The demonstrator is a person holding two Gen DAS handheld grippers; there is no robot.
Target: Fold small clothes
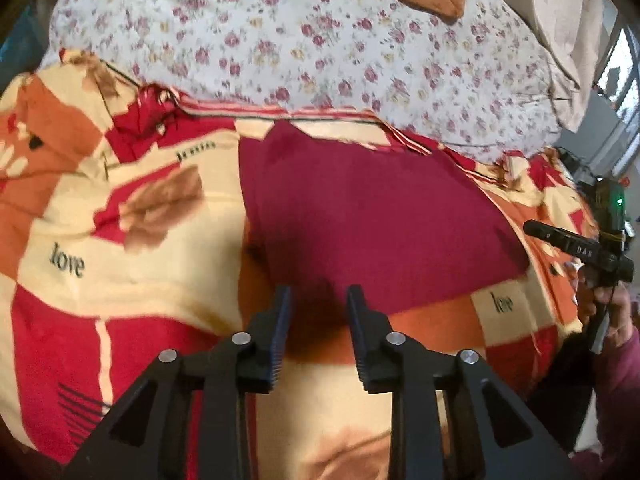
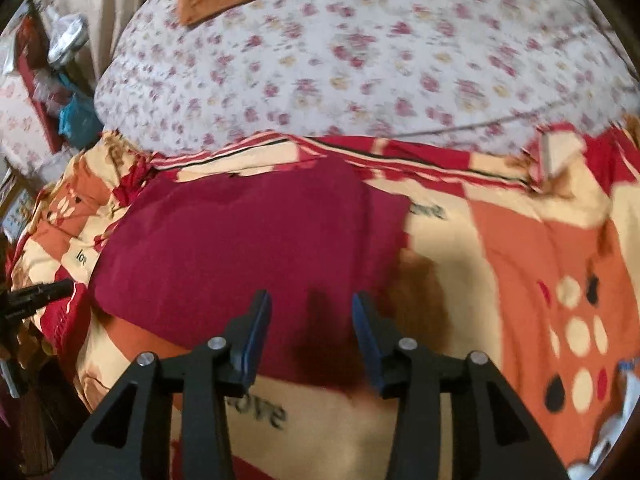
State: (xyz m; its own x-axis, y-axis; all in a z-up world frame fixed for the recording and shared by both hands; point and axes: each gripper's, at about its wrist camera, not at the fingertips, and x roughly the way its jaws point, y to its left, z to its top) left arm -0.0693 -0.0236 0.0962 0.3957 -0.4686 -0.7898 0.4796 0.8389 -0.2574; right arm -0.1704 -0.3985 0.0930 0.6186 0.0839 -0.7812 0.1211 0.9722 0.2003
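Lying flat at frame centre in both wrist views, the folded dark magenta cloth garment (image 1: 372,216) rests on a red, orange and cream patchwork blanket (image 1: 80,240) printed "love". Left gripper (image 1: 318,320) hangs above the garment's lower edge, jaws spread, nothing between them. Right gripper (image 2: 312,328) likewise: jaws apart, empty. White floral quilt (image 2: 360,60) fills upper frame.

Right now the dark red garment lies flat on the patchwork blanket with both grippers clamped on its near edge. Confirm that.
Not quite. The dark red garment does lie flat on the patchwork blanket, but neither gripper clamps it. The right wrist view shows the right gripper open above the cloth; the left wrist view shows the left gripper open too.
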